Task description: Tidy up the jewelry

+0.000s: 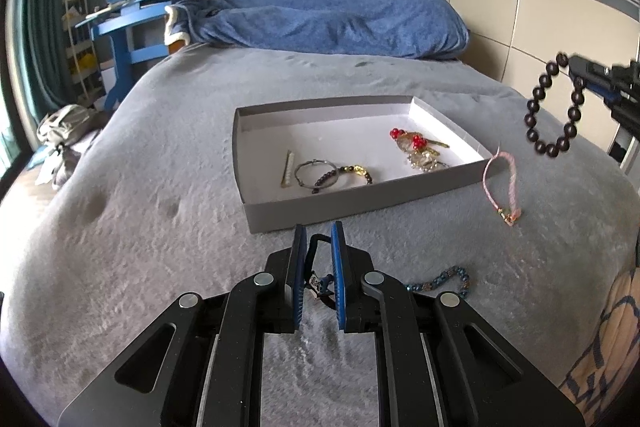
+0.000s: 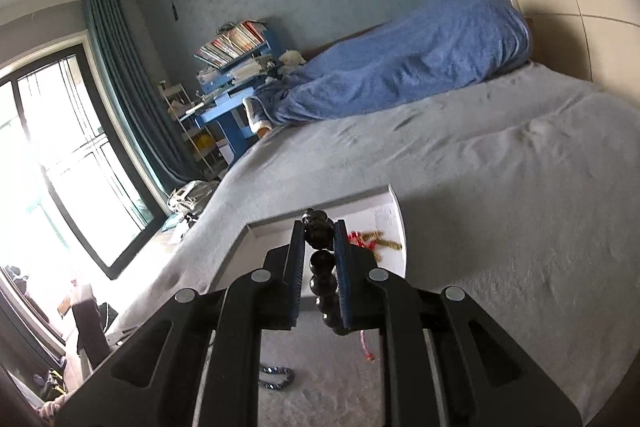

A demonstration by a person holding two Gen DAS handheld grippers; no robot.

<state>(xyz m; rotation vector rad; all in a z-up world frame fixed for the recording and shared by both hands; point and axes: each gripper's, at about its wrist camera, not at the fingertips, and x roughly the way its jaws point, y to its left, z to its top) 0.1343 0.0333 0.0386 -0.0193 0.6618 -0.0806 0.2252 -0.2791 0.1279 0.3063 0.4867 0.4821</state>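
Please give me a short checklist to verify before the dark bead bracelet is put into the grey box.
1. Right gripper shut on dark bead bracelet: ok.
2. Bracelet lifted clear of the bed cover: ok.
3. Grey box open, with bare floor left: ok.
4. Bracelet already above the box: not ok in left view, it hangs right of it.
5. Left gripper holds a black cord piece, clear of the box: ok.
6. Pink bracelet outside the box: ok.

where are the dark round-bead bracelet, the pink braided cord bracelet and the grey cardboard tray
dark round-bead bracelet [image 1: 538, 143], left wrist view, lower-left beads
pink braided cord bracelet [image 1: 490, 187], left wrist view, left strand
grey cardboard tray [image 1: 340, 197], left wrist view, near wall
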